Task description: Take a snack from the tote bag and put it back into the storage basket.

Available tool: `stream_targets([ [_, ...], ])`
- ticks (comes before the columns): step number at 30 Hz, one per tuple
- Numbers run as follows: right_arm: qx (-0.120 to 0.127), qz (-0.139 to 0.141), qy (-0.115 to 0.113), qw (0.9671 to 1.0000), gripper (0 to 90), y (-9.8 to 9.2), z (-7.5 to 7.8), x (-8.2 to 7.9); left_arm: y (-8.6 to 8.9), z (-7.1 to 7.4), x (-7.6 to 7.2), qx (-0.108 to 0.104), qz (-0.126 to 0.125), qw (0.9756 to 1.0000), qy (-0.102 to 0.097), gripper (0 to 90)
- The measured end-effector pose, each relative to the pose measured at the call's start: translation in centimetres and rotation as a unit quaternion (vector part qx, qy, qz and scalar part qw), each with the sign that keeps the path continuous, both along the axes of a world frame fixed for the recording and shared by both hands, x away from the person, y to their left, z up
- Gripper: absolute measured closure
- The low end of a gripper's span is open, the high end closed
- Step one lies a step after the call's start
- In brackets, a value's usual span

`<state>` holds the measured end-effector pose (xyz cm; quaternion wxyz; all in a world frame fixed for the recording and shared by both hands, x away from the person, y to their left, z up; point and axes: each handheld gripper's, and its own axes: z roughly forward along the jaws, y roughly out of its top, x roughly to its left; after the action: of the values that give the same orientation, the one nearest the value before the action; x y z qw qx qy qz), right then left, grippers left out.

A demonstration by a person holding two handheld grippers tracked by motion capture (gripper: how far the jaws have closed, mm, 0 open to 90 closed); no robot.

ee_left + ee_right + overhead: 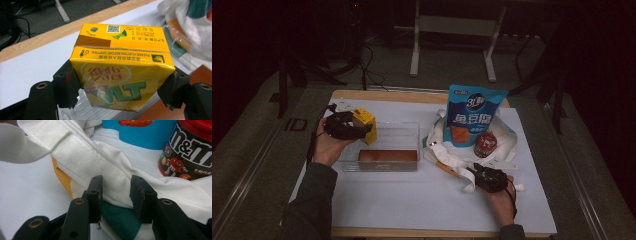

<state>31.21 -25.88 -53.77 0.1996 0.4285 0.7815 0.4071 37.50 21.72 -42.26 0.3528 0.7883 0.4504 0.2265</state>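
My left gripper [357, 131] is shut on a yellow drink carton [363, 121], held above the left end of a clear plastic box [397, 125]. In the left gripper view the carton [120, 75] sits upside down, and the two pads of my left gripper [123, 85] press on its sides. My right gripper [479, 175] rests low at the front edge of a white cloth bag [452, 160]. In the right gripper view its jaws [116, 192] stand apart, open, with the bag's white hem [112, 162] lying between them.
A brown flat pack [388, 156] lies inside the clear box. A blue snack pouch [474, 117] and a red-lidded candy can [485, 145] stand on the bag. The white table top [412, 200] ends in a wooden edge at front and back.
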Motion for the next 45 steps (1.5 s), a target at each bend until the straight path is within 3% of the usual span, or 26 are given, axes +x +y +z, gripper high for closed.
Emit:
stream_targets([
  [9,0.000,0.000,0.000,1.0000,62.3,0.0,0.0,0.0,0.5,-1.9,0.5,0.010,0.013,0.9995,0.027,28.5],
  [20,0.000,0.000,0.000,1.0000,62.3,0.0,0.0,0.0,0.4,-3.8,0.6,0.039,0.016,0.9979,0.048,28.1],
  [25,0.000,0.000,0.000,1.0000,62.3,0.0,0.0,0.0,0.7,-4.0,0.3,0.029,0.020,0.9984,0.045,27.9],
  [30,-0.001,0.000,-0.001,1.0000,62.3,0.0,0.0,0.0,0.9,-4.2,-0.6,0.033,0.022,0.9982,0.045,27.6],
  [36,-0.002,0.000,-0.001,1.0000,62.3,0.0,0.0,0.0,1.7,-4.6,-1.2,0.012,0.026,0.9984,0.048,27.1],
  [45,-0.001,0.000,-0.001,1.0000,62.3,0.0,0.0,0.0,1.4,-4.3,-1.8,0.025,0.036,0.9979,0.048,27.1],
])
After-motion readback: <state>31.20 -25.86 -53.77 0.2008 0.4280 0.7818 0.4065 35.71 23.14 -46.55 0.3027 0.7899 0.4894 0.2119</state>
